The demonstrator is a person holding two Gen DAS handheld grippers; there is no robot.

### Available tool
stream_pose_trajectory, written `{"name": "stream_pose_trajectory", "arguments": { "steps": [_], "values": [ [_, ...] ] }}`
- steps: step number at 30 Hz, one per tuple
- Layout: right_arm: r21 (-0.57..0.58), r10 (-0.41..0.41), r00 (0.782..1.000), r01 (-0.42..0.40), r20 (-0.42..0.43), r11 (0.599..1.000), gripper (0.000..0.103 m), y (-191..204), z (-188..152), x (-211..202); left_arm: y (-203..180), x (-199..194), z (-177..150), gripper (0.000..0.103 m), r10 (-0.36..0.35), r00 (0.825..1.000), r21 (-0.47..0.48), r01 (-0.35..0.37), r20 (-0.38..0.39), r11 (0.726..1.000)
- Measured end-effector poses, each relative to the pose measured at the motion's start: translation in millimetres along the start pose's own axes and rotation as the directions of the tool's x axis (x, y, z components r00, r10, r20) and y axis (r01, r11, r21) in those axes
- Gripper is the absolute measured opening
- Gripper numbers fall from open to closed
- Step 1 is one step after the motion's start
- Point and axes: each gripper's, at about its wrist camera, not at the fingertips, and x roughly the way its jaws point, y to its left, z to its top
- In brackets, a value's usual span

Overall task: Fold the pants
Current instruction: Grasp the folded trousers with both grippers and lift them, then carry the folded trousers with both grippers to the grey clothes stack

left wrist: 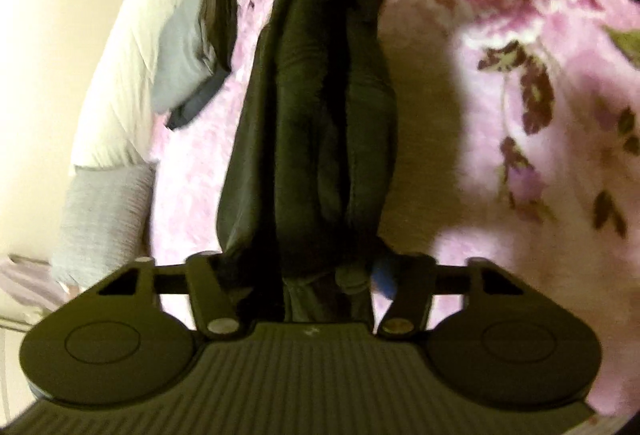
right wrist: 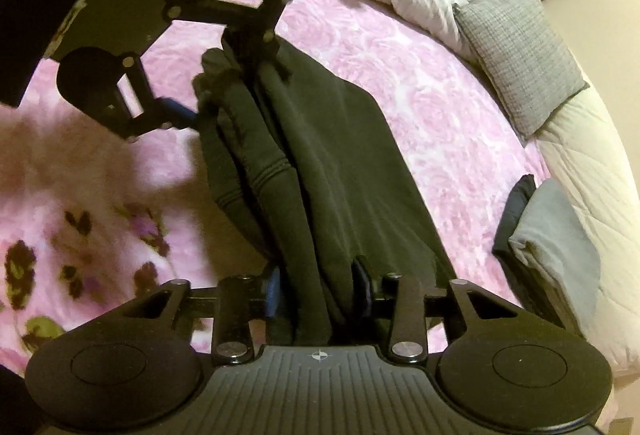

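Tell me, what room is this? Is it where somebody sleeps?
Most likely a bedroom. The dark pants hang over a bed spread with a fluffy pink flowered blanket, a grey pillow sits at its edge, and folded clothes are stacked nearby.

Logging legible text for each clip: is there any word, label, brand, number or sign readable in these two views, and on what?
No readable text in either view.
Small round crosshair mark, no letters, on the right gripper housing, near its front edge.
Faint pale speck at the same spot on the left gripper housing: too blurred to read.
Dark pants, pink flowered blanket, grey cushion: no labels showing.
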Motion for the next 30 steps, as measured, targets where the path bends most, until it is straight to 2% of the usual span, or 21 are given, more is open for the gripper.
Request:
{"name": "stream_pose_trajectory", "arguments": {
  "steps": [1, 2, 3, 5, 6, 10, 14, 16, 17, 18, 19, 21, 22, 26, 30],
  "values": [
    [-0.011, -0.003, 1.0, 0.003, 0.009, 1.0, 0.045, 3.2, -2.7, 0.1, 4.8, -0.6, 0.5, 0.049, -0.017, 1.0, -0.019, 0.017, -0.004, 1.0],
    [-0.027, -0.014, 1.0, 0.015, 0.02, 1.0, 0.056, 9.4, -6.3, -1.4, 10.7, -0.4, 1.7, 0.047, -0.039, 0.999, -0.044, 0.039, -0.01, 0.998],
    [-0.037, -0.042, 0.999, 0.043, 0.034, 0.998, 0.072, 16.5, -11.8, -4.7, 17.6, -0.1, 3.0, 0.047, -0.066, 0.998, -0.076, 0.065, -0.015, 0.995],
    [-0.038, -0.12, 0.991, 0.122, 0.064, 0.992, 0.087, 28.3, -24.3, -12.9, 34.3, 1.5, 6.7, 0.046, -0.117, 0.993, -0.137, 0.114, -0.016, 0.984],
    [-0.036, -0.155, 0.985, 0.158, 0.075, 0.987, 0.089, 32.8, -31.0, -16.9, 41.9, 2.6, 8.8, 0.046, -0.137, 0.99, -0.158, 0.133, -0.015, 0.978],
    [-0.037, -0.177, 0.981, 0.181, 0.08, 0.983, 0.091, 48.3, -44.8, -16.6, 66.9, 3.9, 4.5, 0.046, -0.2, 0.98, -0.222, 0.192, -0.013, 0.956],
    [-0.069, -0.25, 0.963, 0.258, 0.102, 0.964, 0.091, 47.1, -40.9, 6.0, 79.3, 5.9, 3.5, 0.046, -0.24, 0.971, -0.243, 0.229, -0.017, 0.943],
    [-0.104, -0.258, 0.963, 0.265, 0.074, 0.959, 0.091, 41.1, -37.8, 24.0, 84.5, 5.9, 3.8, 0.045, -0.257, 0.966, -0.251, 0.245, -0.018, 0.937],
    [-0.131, -0.261, 0.964, 0.266, 0.049, 0.955, 0.088, 39.9, -36.5, 31.7, 85.2, 7.1, 2.2, 0.045, -0.26, 0.965, -0.25, 0.247, -0.02, 0.936],
    [-0.157, -0.273, 0.962, 0.274, 0.027, 0.949, 0.072, 37.2, -35.1, 37.0, 85.2, 7.4, 2.8, 0.045, -0.264, 0.964, -0.25, 0.251, -0.02, 0.935],
    [-0.176, -0.292, 0.956, 0.29, 0.016, 0.941, 0.067, 35.8, -34.8, 37.3, 86.0, 6.4, 3.5, 0.045, -0.271, 0.962, -0.256, 0.257, -0.02, 0.932],
    [-0.173, -0.269, 0.963, 0.265, 0.0, 0.949, 0.046, 25.8, -32.4, 27.7, 88.7, 0.8, 5.9, 0.045, -0.285, 0.958, -0.272, 0.271, -0.013, 0.923],
    [-0.175, -0.261, 0.965, 0.255, -0.01, 0.951, 0.042, 21.6, -31.5, 21.3, 91.6, -4.8, 7.8, 0.045, -0.298, 0.954, -0.286, 0.284, -0.006, 0.915],
    [-0.18, -0.199, 0.979, 0.188, -0.046, 0.966, 0.036, 3.0, -24.3, -18.5, 105.4, -35.6, 18.7, 0.045, -0.365, 0.931, -0.32, 0.354, 0.027, 0.879],
    [-0.151, -0.093, 0.991, 0.079, -0.091, 0.985, 0.035, -9.0, -19.7, -71.4, 121.5, -70.9, 32.0, 0.045, -0.444, 0.894, -0.34, 0.437, 0.06, 0.833]
  ]
}}
